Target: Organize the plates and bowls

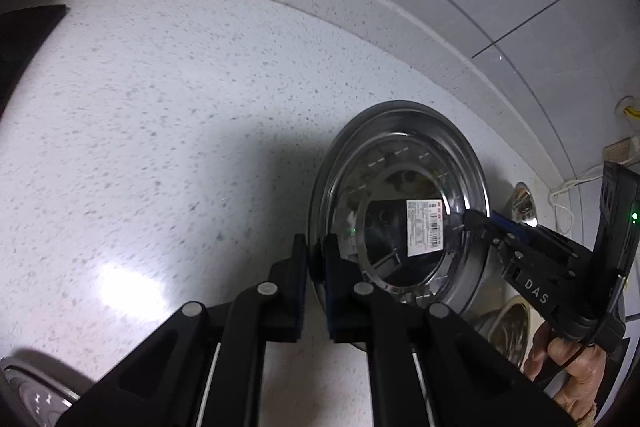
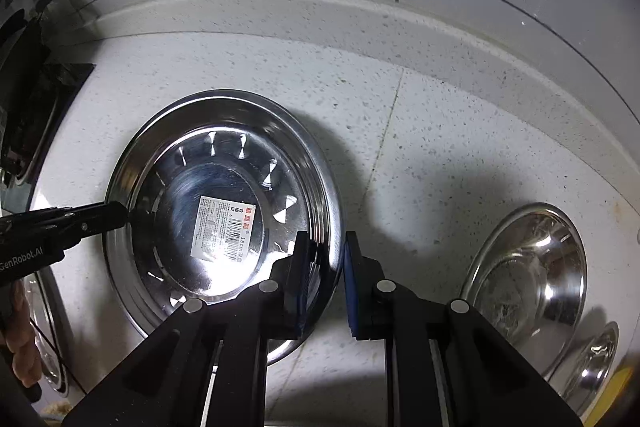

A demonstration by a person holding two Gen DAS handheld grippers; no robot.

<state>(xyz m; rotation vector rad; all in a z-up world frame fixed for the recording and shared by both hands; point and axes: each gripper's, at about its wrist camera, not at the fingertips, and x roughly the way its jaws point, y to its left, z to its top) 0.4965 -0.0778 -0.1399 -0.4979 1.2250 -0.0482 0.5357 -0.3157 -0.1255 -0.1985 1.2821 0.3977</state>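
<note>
Steel plate [image 2: 224, 223] on the speckled counter [image 1: 160, 127], pinched at opposite rims: left gripper [image 1: 315, 259] and right gripper [image 2: 326, 267] both clamped on it. Grasp step done, apparently. Next: level two-handed lift toward the bowl [image 2: 528, 283].

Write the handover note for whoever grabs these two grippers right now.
Left gripper: shut on the left rim of the labelled steel plate.
Right gripper: shut on the same plate's opposite rim.
Plate looks still down on the speckled counter.
Steel bowl sits to its right, apart from it; another steel dish lies beyond.
Done: plate gripped from both sides.
Left: lift it, place it, then sort the rest.
</note>
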